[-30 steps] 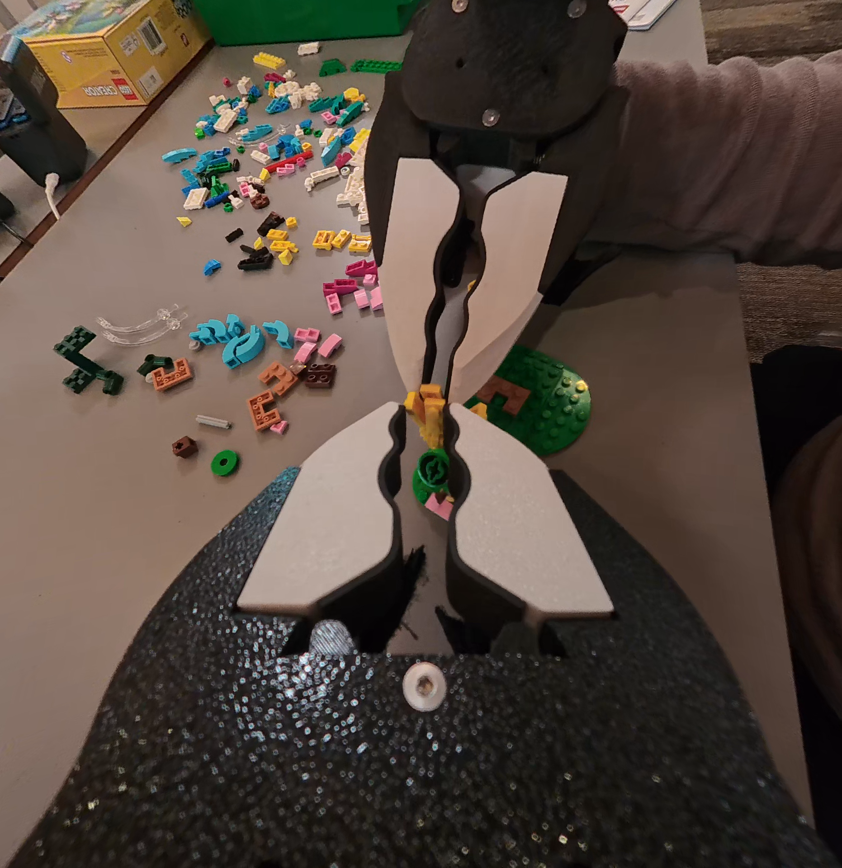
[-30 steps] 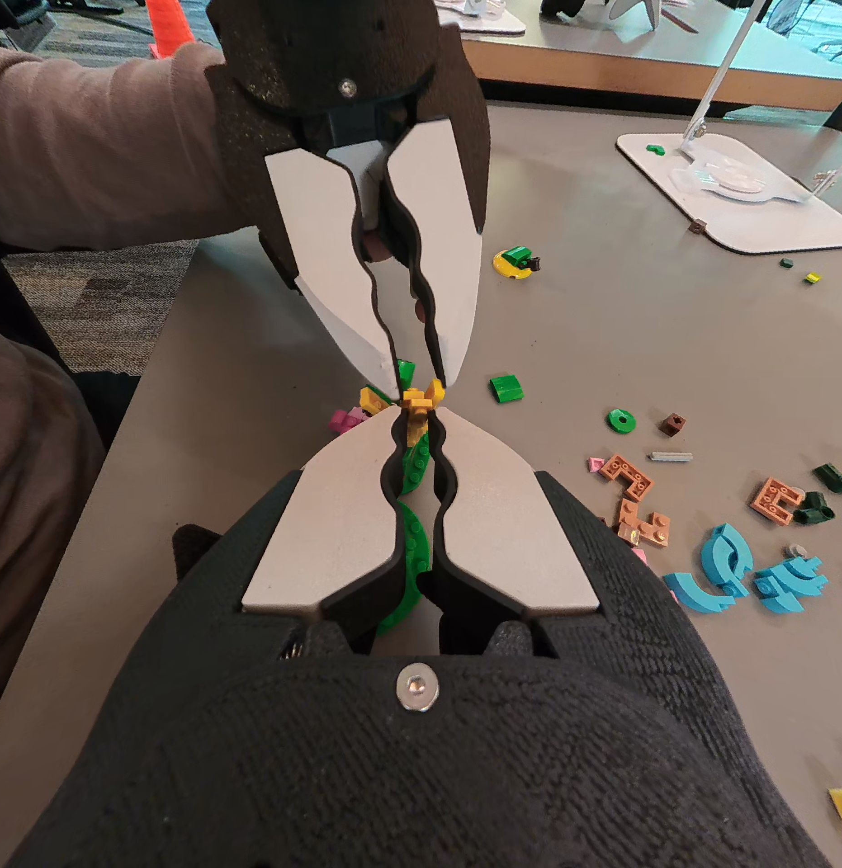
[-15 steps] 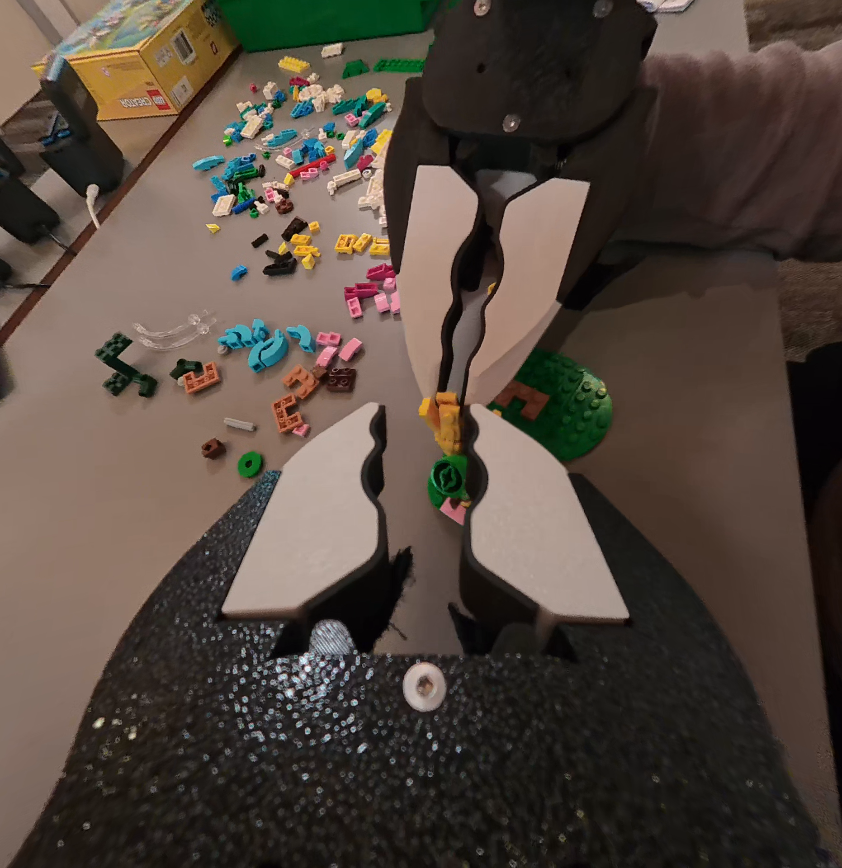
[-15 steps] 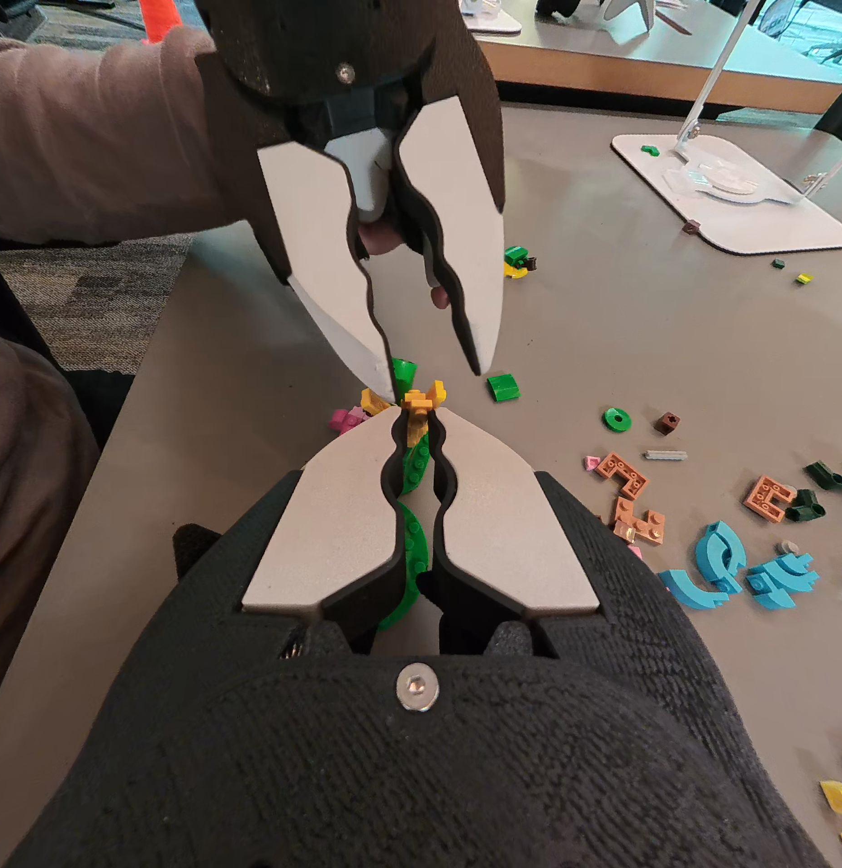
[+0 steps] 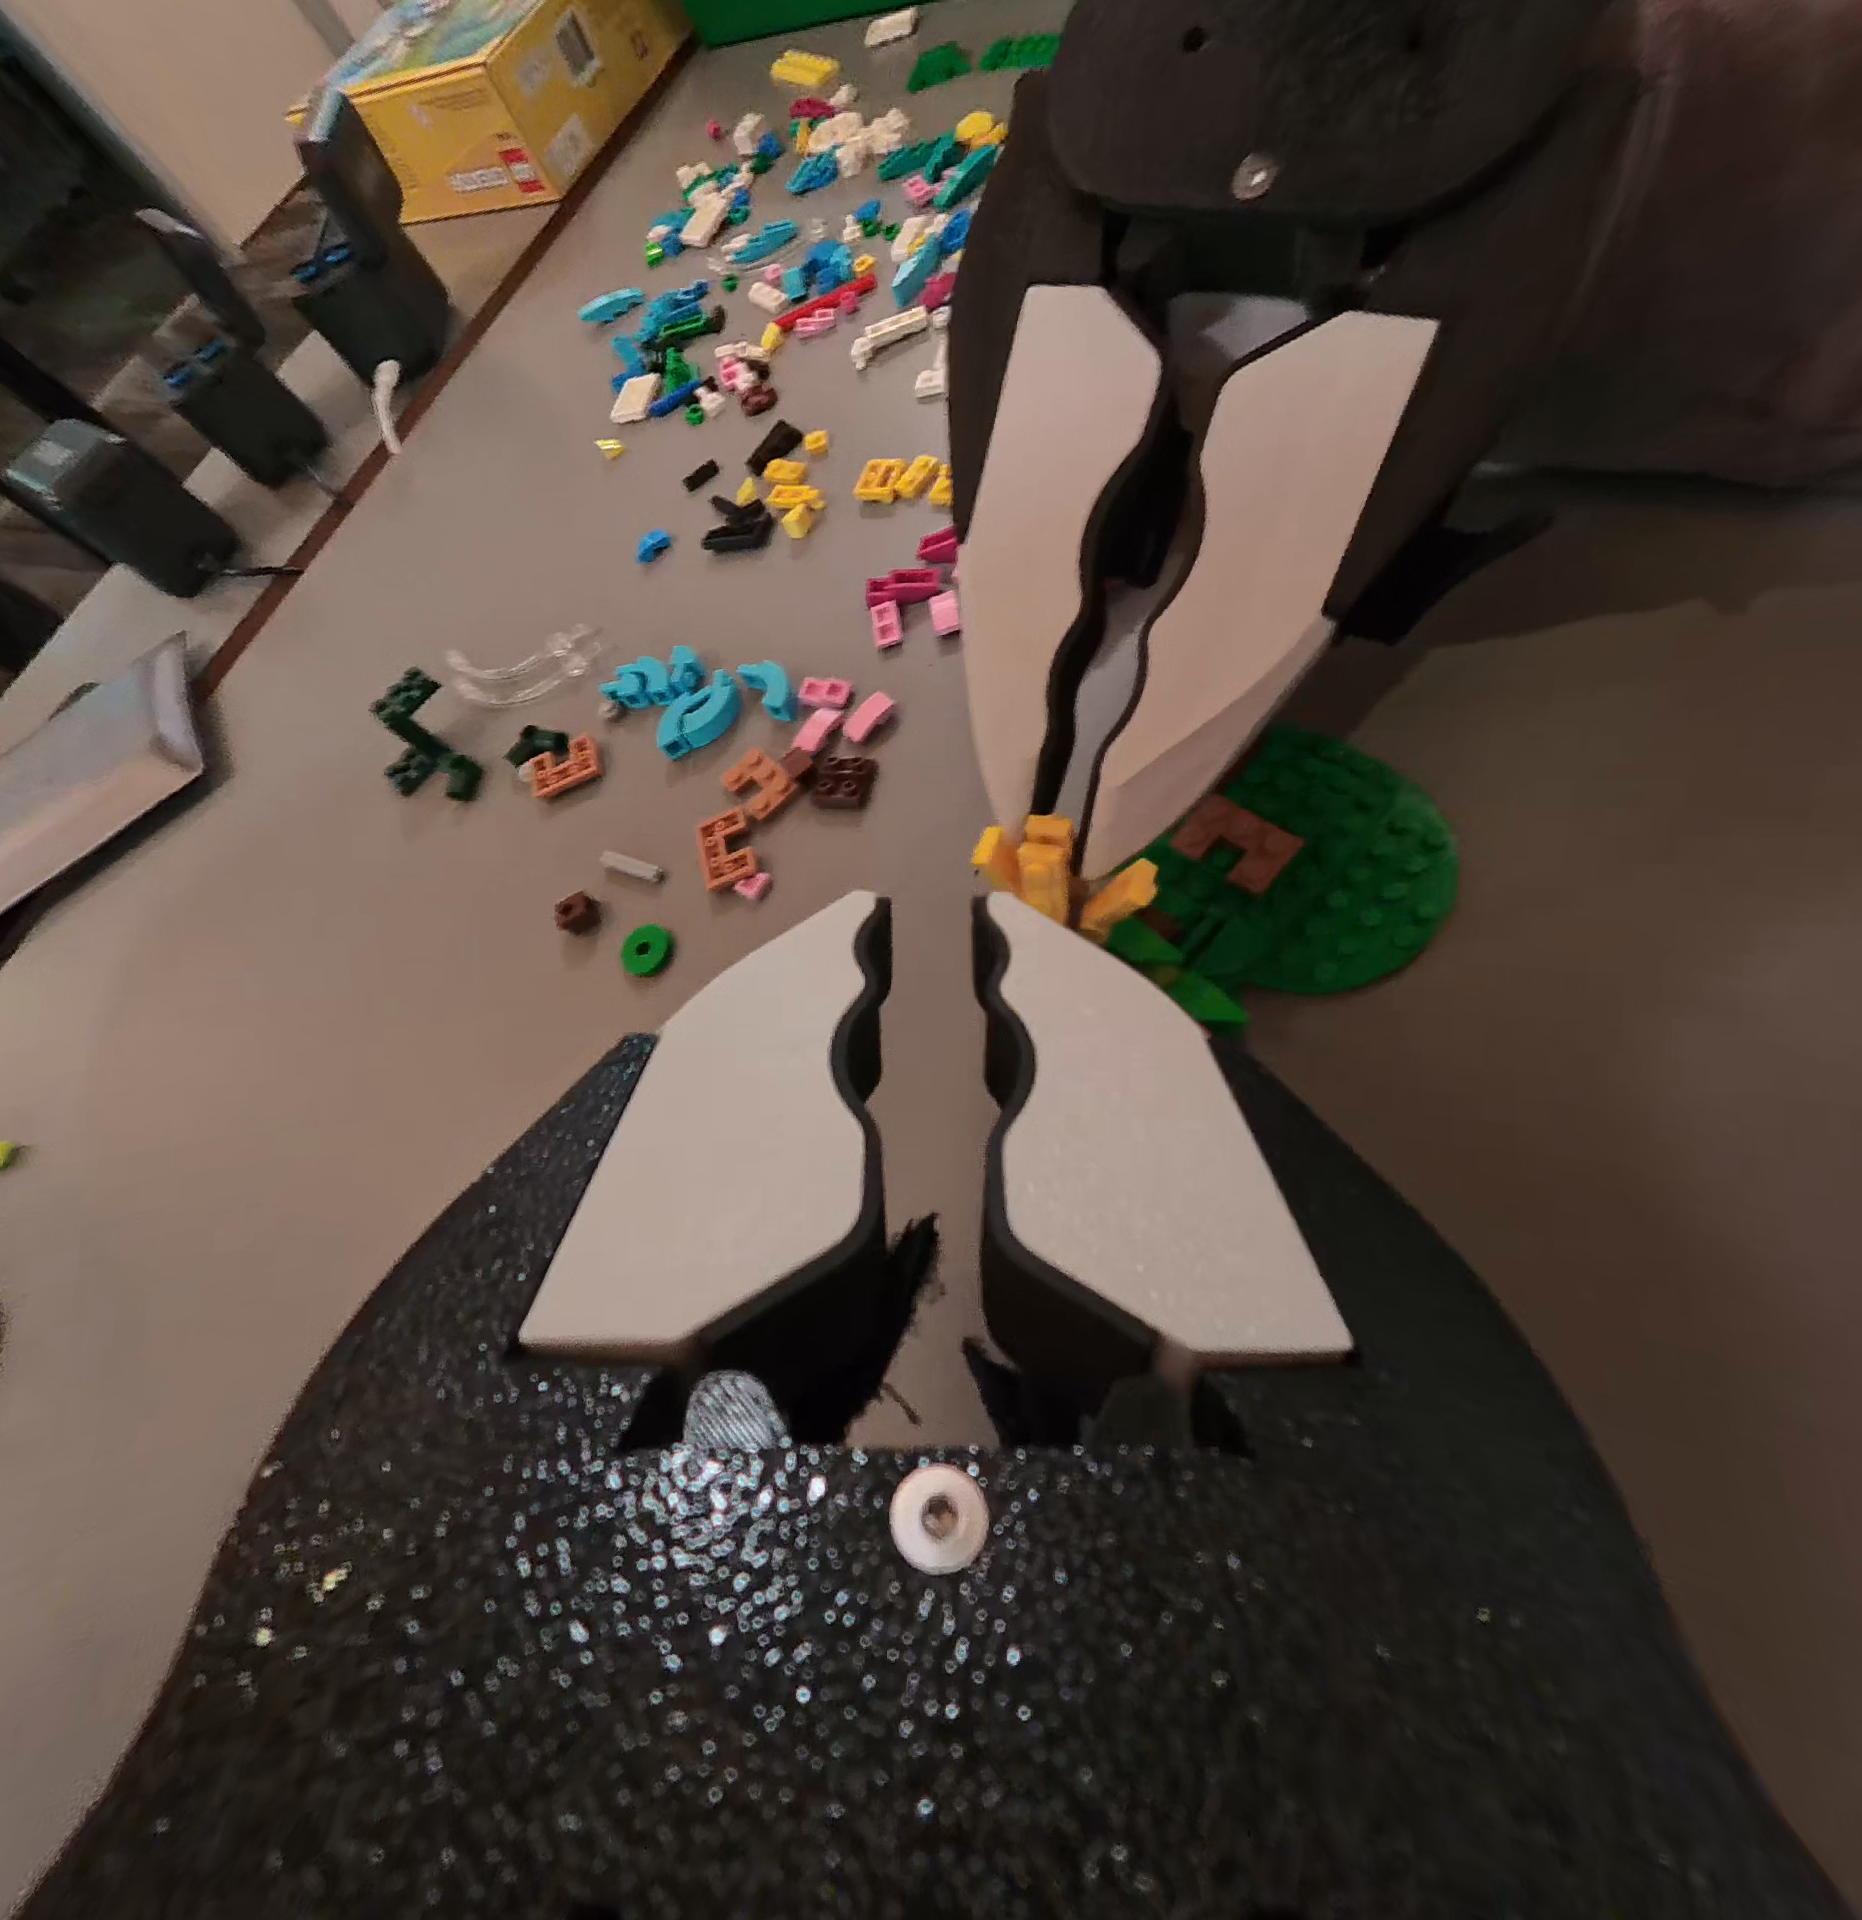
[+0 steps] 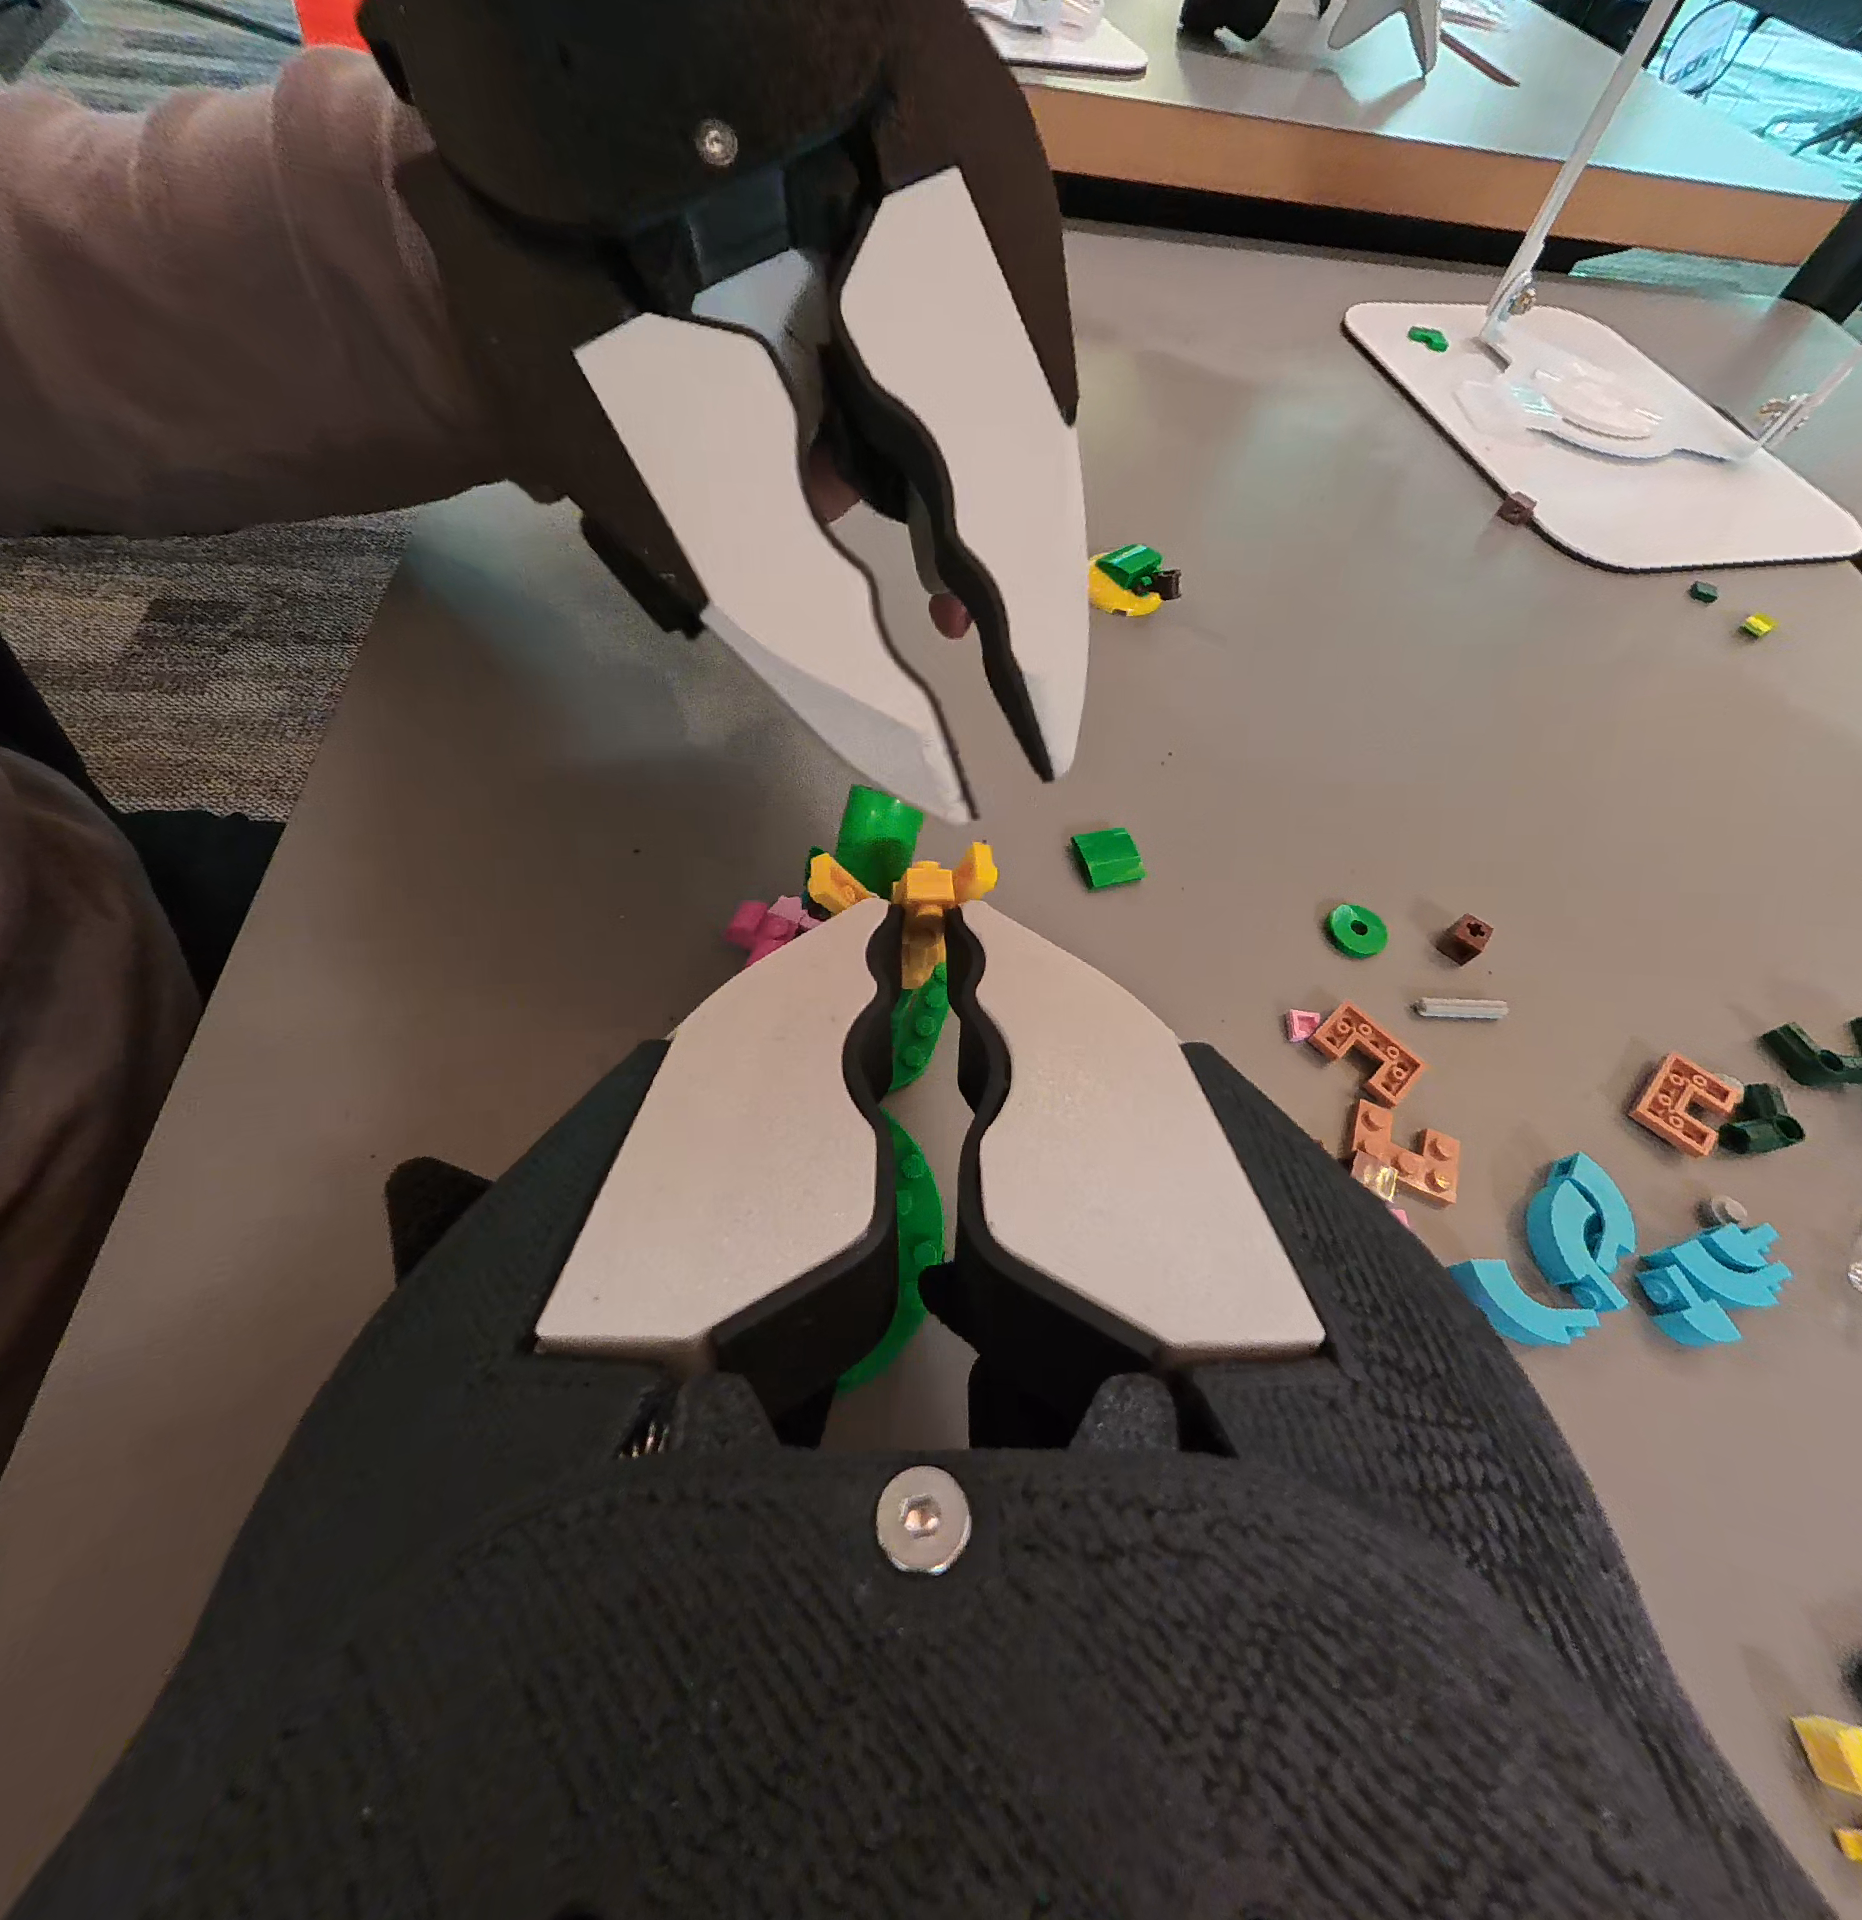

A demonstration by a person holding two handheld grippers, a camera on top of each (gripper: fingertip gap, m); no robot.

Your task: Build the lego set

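My right gripper (image 6: 927, 914) is shut on a small yellow-orange Lego piece (image 6: 925, 894), held just above a round green studded plate (image 6: 914, 1174) on the grey table. In the left wrist view the right gripper (image 5: 1060, 842) comes in from the top, with the yellow piece (image 5: 1041, 862) at its tips, next to the green plate (image 5: 1342, 862). My left gripper (image 5: 929, 909) is open a little and empty, just left of the yellow piece. In the right wrist view the left gripper (image 6: 1000, 795) hovers above and behind it. A green cylinder (image 6: 880, 836) and pink bits (image 6: 766, 925) lie beyond.
Many loose bricks (image 5: 802, 208) cover the far table, with a yellow box (image 5: 491, 114) behind them. Blue curved pieces (image 6: 1592, 1236), brown-orange plates (image 6: 1374, 1049), a green ring (image 6: 1356, 928) and a green tile (image 6: 1106, 857) lie right. A white stand base (image 6: 1592, 436) sits far right. The tips of both grippers are at nearly the same place.
My left gripper has let go of the yellow piece, opened wide, drawn back and to the left, then narrowed its jaws. The right gripper still holds the piece in place.
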